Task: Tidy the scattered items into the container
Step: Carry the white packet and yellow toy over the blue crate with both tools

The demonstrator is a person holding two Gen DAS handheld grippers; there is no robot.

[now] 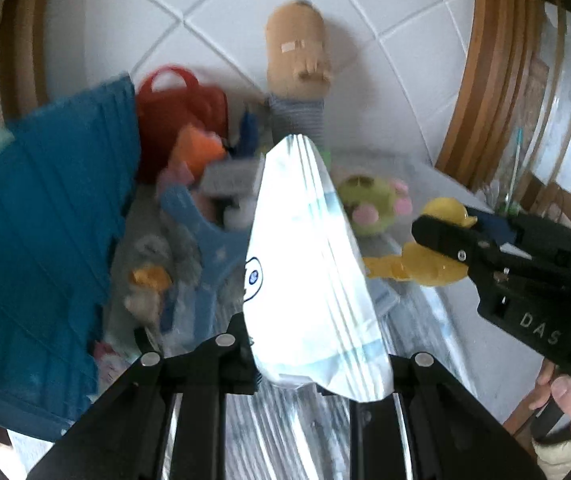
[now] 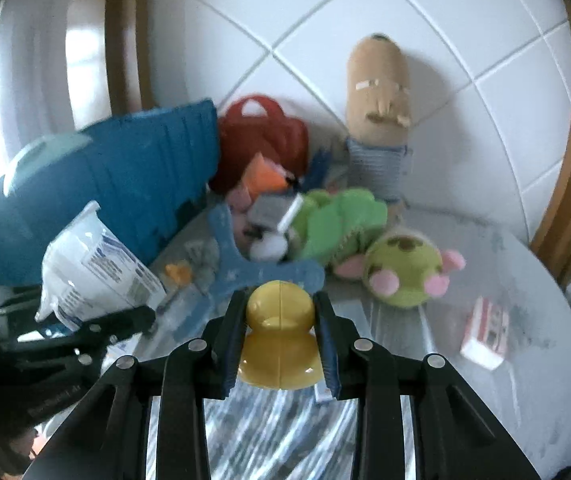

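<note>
Left gripper (image 1: pixel 317 360): fingers clamped on a white crinkled plastic packet (image 1: pixel 309 280) with blue print, held upright at frame centre in the left wrist view; in the right wrist view the same packet (image 2: pixel 93 268) shows at middle left.

Right gripper (image 2: pixel 281 344): fingers closed around a yellow plastic duck (image 2: pixel 279 340), lower centre of its own view; seen from the left wrist view at middle right (image 1: pixel 445 240).

Blue ribbed fabric container (image 2: pixel 133 184): upper left of frame, tilted.

Round grey bench (image 2: pixel 485 248): carries a green plush toy with pink paws (image 2: pixel 401 276), a blue flat plastic slingshot shape (image 2: pixel 253 268), a red plastic basket with handle (image 2: pixel 261 136), and a small red-and-white carton (image 2: pixel 485 332) at lower right.

Tan plush doll in striped shirt (image 2: pixel 379 92): upright against the white tiled wall (image 2: pixel 465 20).
</note>
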